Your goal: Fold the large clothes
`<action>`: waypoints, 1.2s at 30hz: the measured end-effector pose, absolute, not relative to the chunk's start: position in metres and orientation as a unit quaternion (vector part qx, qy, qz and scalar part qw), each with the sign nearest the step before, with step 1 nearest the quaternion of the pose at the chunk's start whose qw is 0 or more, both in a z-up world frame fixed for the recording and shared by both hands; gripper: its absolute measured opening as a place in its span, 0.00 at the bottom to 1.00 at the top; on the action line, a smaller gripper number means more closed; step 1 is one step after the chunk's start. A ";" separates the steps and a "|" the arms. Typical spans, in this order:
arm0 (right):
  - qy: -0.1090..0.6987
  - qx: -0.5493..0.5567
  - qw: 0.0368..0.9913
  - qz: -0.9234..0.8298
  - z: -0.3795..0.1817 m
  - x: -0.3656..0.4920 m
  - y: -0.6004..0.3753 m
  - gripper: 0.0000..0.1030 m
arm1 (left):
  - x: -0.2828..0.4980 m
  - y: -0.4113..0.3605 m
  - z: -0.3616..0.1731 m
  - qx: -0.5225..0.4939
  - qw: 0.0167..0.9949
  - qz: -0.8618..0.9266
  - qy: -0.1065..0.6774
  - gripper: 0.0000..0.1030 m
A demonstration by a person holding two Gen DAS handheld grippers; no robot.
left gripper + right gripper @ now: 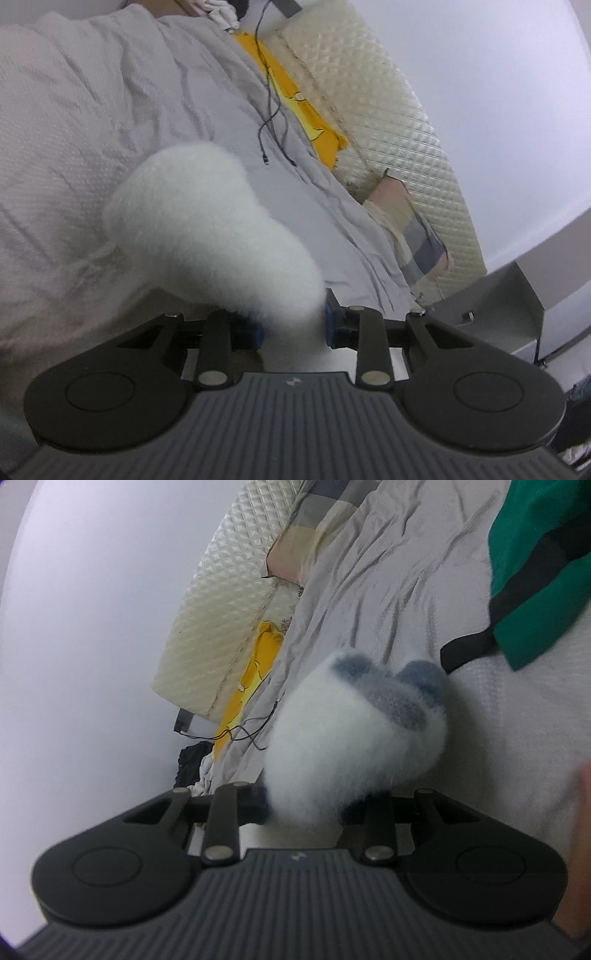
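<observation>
bed [92, 110] | 1 fluffy garment [207, 229] | 2 hand-held grippers: left [291, 325], right [306, 808], each clamping it

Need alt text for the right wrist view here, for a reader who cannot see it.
The right gripper has its jaws shut on a fluffy white garment with grey-blue patches, lifted above a bed covered by a wrinkled grey sheet. A green and black garment lies at upper right, a yellow cloth by the quilted mattress edge.

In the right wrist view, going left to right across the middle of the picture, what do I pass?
White wall → quilted cream mattress → yellow cloth → grey bedsheet → green garment with black band. The fluffy white garment gripped in the right gripper overlaps the sheet, so I leave it out.
</observation>
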State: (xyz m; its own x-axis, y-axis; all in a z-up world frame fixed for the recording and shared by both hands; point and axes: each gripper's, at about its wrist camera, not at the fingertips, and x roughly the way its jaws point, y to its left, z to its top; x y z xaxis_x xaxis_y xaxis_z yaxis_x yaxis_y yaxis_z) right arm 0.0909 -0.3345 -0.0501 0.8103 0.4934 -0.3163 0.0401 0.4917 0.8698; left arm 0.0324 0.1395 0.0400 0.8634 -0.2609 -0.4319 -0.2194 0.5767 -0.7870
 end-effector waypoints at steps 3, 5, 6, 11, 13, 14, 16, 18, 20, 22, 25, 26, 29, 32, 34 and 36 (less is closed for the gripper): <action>0.262 0.481 0.825 0.140 -0.038 0.066 -0.336 0.35 | 0.011 0.139 0.044 -0.468 0.844 -0.024 0.261 0.34; 0.257 0.479 0.828 0.137 -0.035 0.054 -0.337 0.36 | 0.003 0.137 0.040 -0.467 0.844 -0.027 0.263 0.34; 0.260 0.477 0.829 0.134 -0.037 0.052 -0.337 0.36 | 0.001 0.137 0.037 -0.468 0.842 -0.026 0.267 0.34; 0.287 0.483 0.819 0.117 -0.051 0.065 -0.339 0.41 | 0.009 0.140 0.026 -0.486 0.830 -0.050 0.268 0.45; 0.279 0.497 0.813 0.121 -0.056 0.065 -0.342 0.49 | 0.009 0.142 0.025 -0.501 0.826 -0.062 0.248 0.45; 0.273 0.505 0.809 0.127 -0.057 0.066 -0.344 0.56 | 0.010 0.142 0.026 -0.502 0.828 -0.064 0.243 0.46; 0.266 0.503 0.811 0.138 -0.052 0.068 -0.342 0.63 | 0.017 0.138 0.031 -0.488 0.838 -0.070 0.235 0.48; 0.263 0.494 0.817 0.139 -0.044 0.074 -0.340 0.63 | 0.028 0.134 0.038 -0.468 0.849 -0.068 0.236 0.49; 0.260 0.494 0.817 0.142 -0.039 0.086 -0.339 0.63 | 0.045 0.131 0.044 -0.460 0.853 -0.070 0.238 0.49; 0.261 0.503 0.812 0.142 -0.035 0.101 -0.341 0.63 | 0.061 0.131 0.049 -0.460 0.851 -0.070 0.244 0.49; 0.264 0.496 0.816 0.139 -0.026 0.127 -0.340 0.63 | 0.087 0.131 0.058 -0.450 0.854 -0.066 0.253 0.50; 0.264 0.486 0.822 0.134 -0.023 0.135 -0.338 0.63 | 0.097 0.131 0.059 -0.445 0.855 -0.065 0.256 0.51; 0.264 0.452 0.844 0.119 -0.016 0.163 -0.329 0.63 | 0.129 0.130 0.057 -0.423 0.862 -0.054 0.274 0.53; 0.267 0.429 0.856 0.108 -0.017 0.189 -0.323 0.62 | 0.158 0.125 0.054 -0.391 0.875 -0.039 0.282 0.54; 0.282 0.406 0.863 0.106 -0.023 0.207 -0.317 0.62 | 0.173 0.121 0.054 -0.362 0.889 -0.031 0.277 0.54; 0.299 0.373 0.872 0.105 -0.029 0.223 -0.311 0.62 | 0.188 0.116 0.053 -0.329 0.902 -0.033 0.278 0.54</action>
